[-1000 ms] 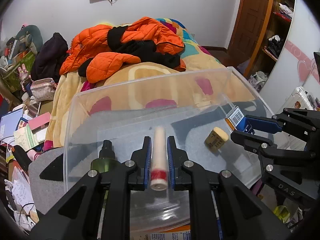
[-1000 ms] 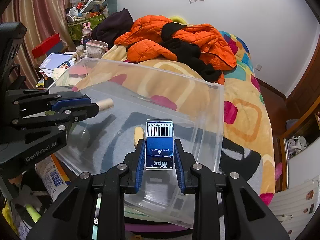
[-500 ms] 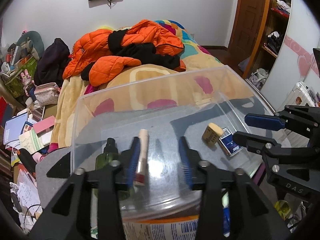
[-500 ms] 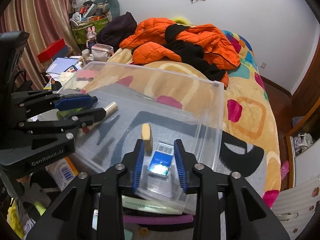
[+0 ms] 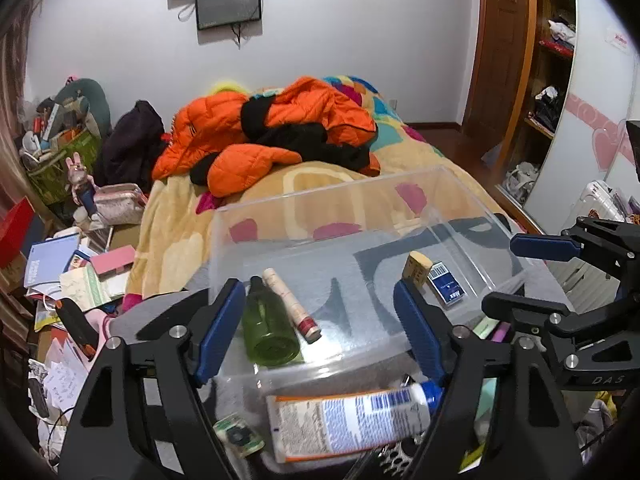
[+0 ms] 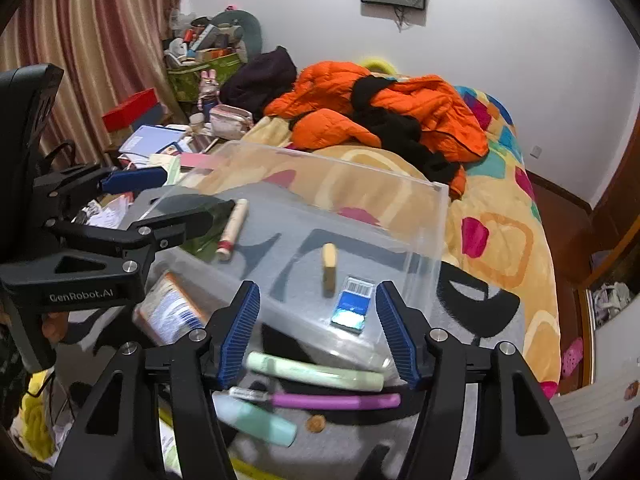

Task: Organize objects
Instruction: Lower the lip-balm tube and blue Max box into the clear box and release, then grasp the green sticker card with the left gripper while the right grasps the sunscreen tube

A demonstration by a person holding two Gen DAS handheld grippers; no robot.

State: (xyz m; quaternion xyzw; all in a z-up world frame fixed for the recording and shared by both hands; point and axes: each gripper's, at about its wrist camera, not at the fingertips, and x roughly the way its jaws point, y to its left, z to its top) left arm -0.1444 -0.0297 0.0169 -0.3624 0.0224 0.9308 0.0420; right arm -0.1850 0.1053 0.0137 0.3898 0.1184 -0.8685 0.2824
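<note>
Behind the clear plastic bin (image 5: 400, 216) a bed (image 6: 500, 216) with a patterned blanket and orange jackets (image 5: 280, 128) fills the room. Inside the bin, your cream tube with the red band (image 5: 290, 302) lies flat on the floor against the green bottle (image 5: 266, 328), and the blue staple box (image 6: 352, 306) lies flat near the bin's near wall, just beside the yellow eraser (image 6: 329, 266). Both are light and stiff; the tube is round and likely to roll, so take it across its middle, and take the box by its long flat sides.

Your left gripper (image 5: 320, 320) is spread wide with nothing between the pads, and your right gripper (image 6: 318, 334) is spread too, the box lying loose below it. A second ago each gripper pinched its item above the bin; both sets of jaws have just been opening, and the items now rest on the bin floor. Outside the bin, in front of its near wall, a white tube with blue print (image 5: 352, 420), a pale green tube (image 6: 316, 372) and a purple-handled tool (image 6: 332, 400) wait on the grey surface.
</note>
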